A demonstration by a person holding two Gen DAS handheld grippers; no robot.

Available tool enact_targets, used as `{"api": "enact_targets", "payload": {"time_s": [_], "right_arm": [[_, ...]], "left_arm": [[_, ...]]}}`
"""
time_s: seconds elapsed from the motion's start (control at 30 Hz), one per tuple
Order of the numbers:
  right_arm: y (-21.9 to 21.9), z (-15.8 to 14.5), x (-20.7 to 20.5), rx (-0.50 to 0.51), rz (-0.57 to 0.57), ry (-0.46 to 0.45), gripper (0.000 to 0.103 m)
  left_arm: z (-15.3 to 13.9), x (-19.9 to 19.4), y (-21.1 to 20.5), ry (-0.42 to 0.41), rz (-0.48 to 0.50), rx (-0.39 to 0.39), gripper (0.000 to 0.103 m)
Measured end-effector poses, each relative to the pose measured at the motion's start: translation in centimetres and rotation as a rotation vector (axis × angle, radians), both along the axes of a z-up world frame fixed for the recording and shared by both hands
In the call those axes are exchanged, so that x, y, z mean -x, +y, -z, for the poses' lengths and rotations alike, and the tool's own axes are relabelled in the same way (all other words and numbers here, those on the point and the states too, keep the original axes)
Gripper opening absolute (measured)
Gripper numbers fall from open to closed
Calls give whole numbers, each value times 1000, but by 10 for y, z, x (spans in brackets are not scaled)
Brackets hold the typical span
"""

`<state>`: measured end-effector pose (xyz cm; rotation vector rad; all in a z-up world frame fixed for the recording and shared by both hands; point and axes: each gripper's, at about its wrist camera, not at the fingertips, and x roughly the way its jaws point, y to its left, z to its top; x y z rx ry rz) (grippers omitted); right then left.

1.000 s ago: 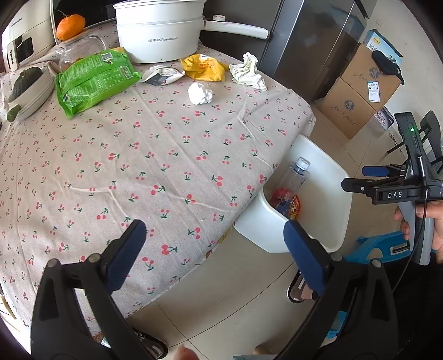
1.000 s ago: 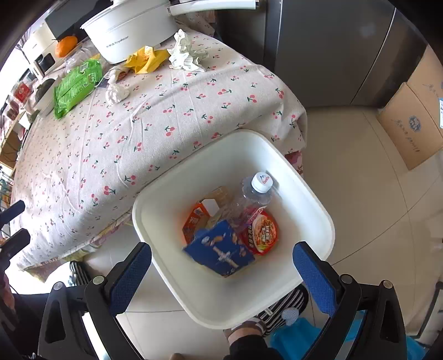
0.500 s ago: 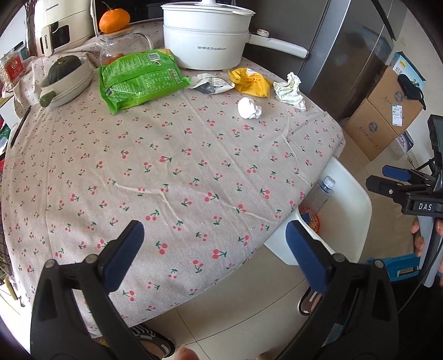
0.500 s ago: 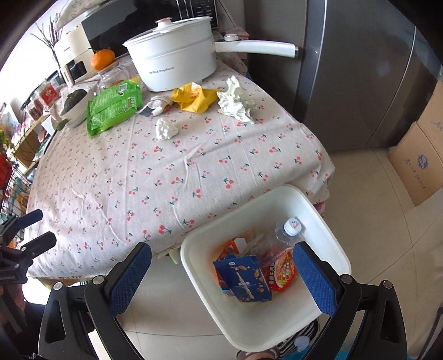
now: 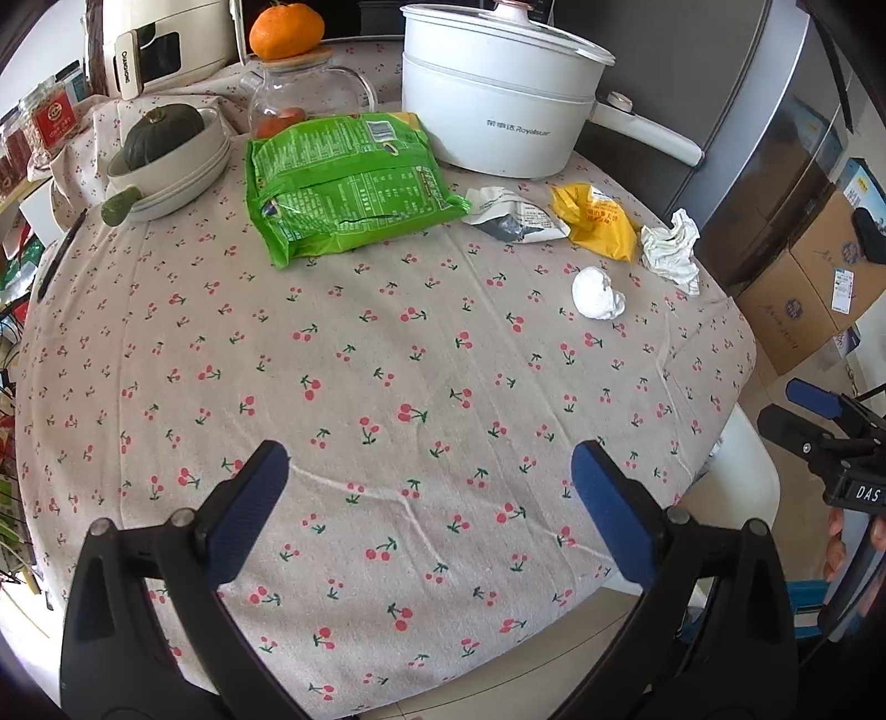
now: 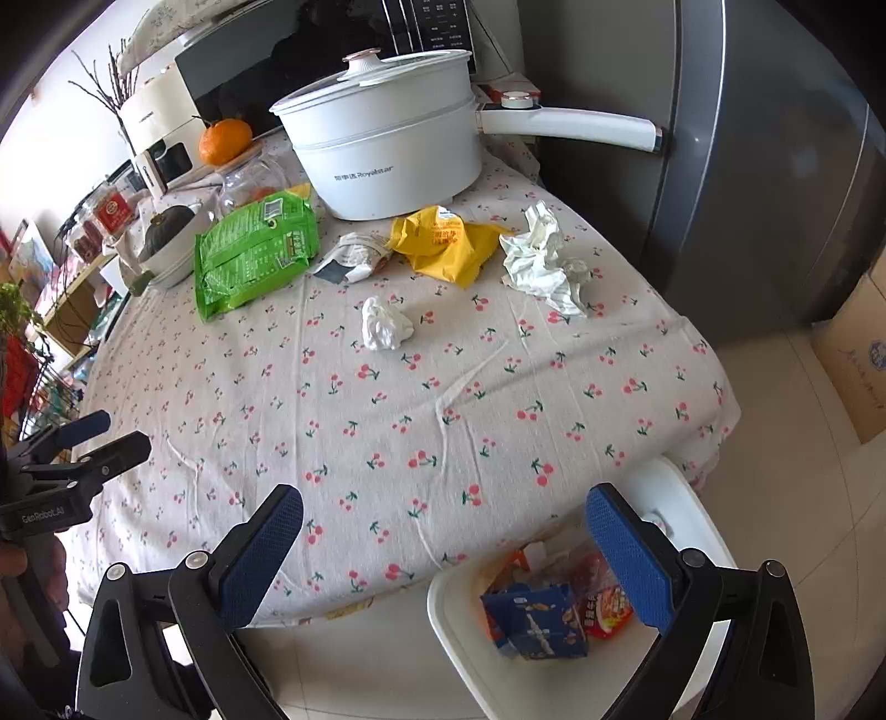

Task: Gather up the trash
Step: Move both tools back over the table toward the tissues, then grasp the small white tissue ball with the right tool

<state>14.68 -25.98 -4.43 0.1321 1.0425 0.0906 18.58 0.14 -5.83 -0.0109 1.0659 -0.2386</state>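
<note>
Trash lies at the far side of the cherry-print table: a green snack bag (image 5: pixel 343 183) (image 6: pixel 255 255), a grey-white wrapper (image 5: pixel 515 216) (image 6: pixel 354 257), a yellow wrapper (image 5: pixel 598 219) (image 6: pixel 443 243), a crumpled white paper (image 5: pixel 673 249) (image 6: pixel 545 266) and a small white tissue ball (image 5: pixel 597 293) (image 6: pixel 384 325). A white bin (image 6: pixel 681 509) on the floor by the table's near right edge holds a blue box (image 6: pixel 534 617) and red packets. My left gripper (image 5: pixel 426 509) and right gripper (image 6: pixel 443 554) are both open and empty, over the table's near edge.
A white electric pot (image 5: pixel 498 105) with a long handle, a glass jar with an orange (image 5: pixel 285 30) on its lid and a bowl with a dark squash (image 5: pixel 163 133) stand at the back. A grey fridge (image 6: pixel 764 166) and cardboard boxes (image 5: pixel 808 288) are to the right.
Both grippers have risen and swung from the floor bin toward the tabletop. The bin has slid to the lower right of both views. Both stayed open.
</note>
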Motion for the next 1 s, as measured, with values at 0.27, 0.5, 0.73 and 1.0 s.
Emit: {"api": "enact_targets", "payload": {"time_s": [0.27, 0.5, 0.73, 1.0], "right_arm": [[16, 37, -60, -39, -69, -52, 101], [51, 62, -105, -24, -119, -65, 74], [55, 73, -123, -62, -124, -62, 23], [20, 60, -111, -114, -128, -65, 20]], "left_arm": [[-2, -31, -4, -67, -34, 30, 101], [9, -64, -6, -72, -12, 31, 91], [19, -94, -32, -89, 91, -39, 78], [28, -113, -92, -185, 282, -181, 76]]}}
